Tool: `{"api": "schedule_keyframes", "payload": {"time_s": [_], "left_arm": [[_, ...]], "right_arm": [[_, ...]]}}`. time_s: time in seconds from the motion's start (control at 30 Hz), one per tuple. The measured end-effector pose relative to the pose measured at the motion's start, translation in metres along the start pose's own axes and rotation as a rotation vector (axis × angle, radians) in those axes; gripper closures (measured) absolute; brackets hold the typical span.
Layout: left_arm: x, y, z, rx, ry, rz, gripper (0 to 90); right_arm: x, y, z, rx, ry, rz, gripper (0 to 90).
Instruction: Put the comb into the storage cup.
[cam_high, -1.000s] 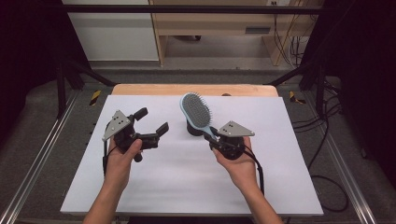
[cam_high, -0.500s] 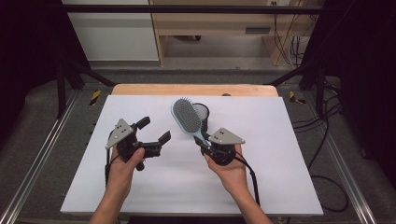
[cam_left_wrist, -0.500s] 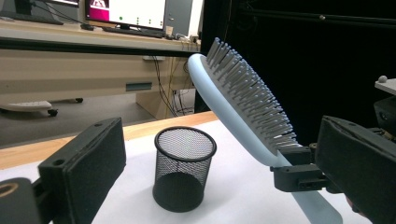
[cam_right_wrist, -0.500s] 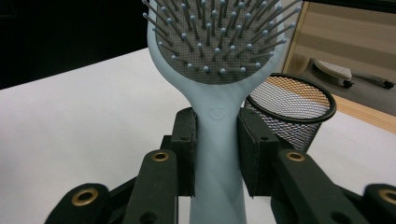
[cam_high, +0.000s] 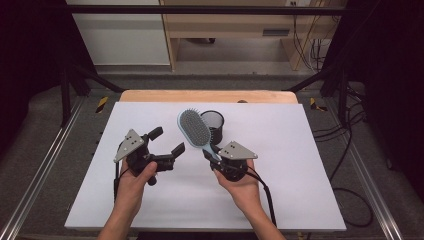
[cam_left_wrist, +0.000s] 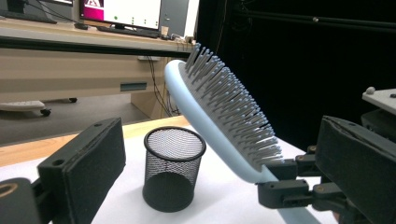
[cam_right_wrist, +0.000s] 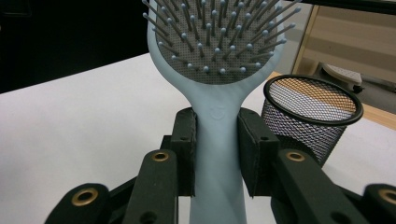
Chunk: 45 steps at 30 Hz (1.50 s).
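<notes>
Work in hand: carrying a hairbrush (cam_high: 194, 128), by all signs toward the mesh cup (cam_high: 212, 125) that stands on the bench (cam_high: 300, 165).
Done so far: the brush is off the bench and gripped by its handle; its head points up and away from the person, bristles facing the left side.
Left to do: judging from how things lie, the brush is not yet in the cup; it needs turning or lowering so one end goes through the rim, then release.
Hairbrush place: in the air just in front of the cup and slightly to its left in the high view; the brush head overlaps the cup's rim in that view, but the left gripper view shows it above and apart from the cup.
Mesh cup place: upright near the middle of the white bench, toward the far edge, with nothing inside as far as the mesh shows.
Right claw (cam_right_wrist: 217, 154): pinching the pale blue handle just below the head, one pad on each side.
Left claw (cam_high: 167, 142): spread wide, nothing between the pads, held over the bench to the left of the brush.
Count, hairbrushes: one.
Count, mesh cups: one.
Count, claws: two, one in each hand.
Count, benches: one, with a white top and a wooden strip at the far edge.
</notes>
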<state>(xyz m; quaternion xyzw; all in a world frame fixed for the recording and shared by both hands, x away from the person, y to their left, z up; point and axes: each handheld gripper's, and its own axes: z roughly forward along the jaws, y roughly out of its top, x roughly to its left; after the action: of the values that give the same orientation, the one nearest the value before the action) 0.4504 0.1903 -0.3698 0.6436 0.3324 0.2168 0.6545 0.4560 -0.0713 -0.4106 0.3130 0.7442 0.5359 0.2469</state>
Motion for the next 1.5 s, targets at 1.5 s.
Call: {"api": "schedule_keyframes", "payload": {"time_s": [1.5], "left_arm": [[0.017, -0.014, 0.002, -0.030, -0.093, -0.298, 19.3]], "right_arm": [[0.041, -0.007, 0.011, -0.054, 0.065, -0.072, 69.6]]}}
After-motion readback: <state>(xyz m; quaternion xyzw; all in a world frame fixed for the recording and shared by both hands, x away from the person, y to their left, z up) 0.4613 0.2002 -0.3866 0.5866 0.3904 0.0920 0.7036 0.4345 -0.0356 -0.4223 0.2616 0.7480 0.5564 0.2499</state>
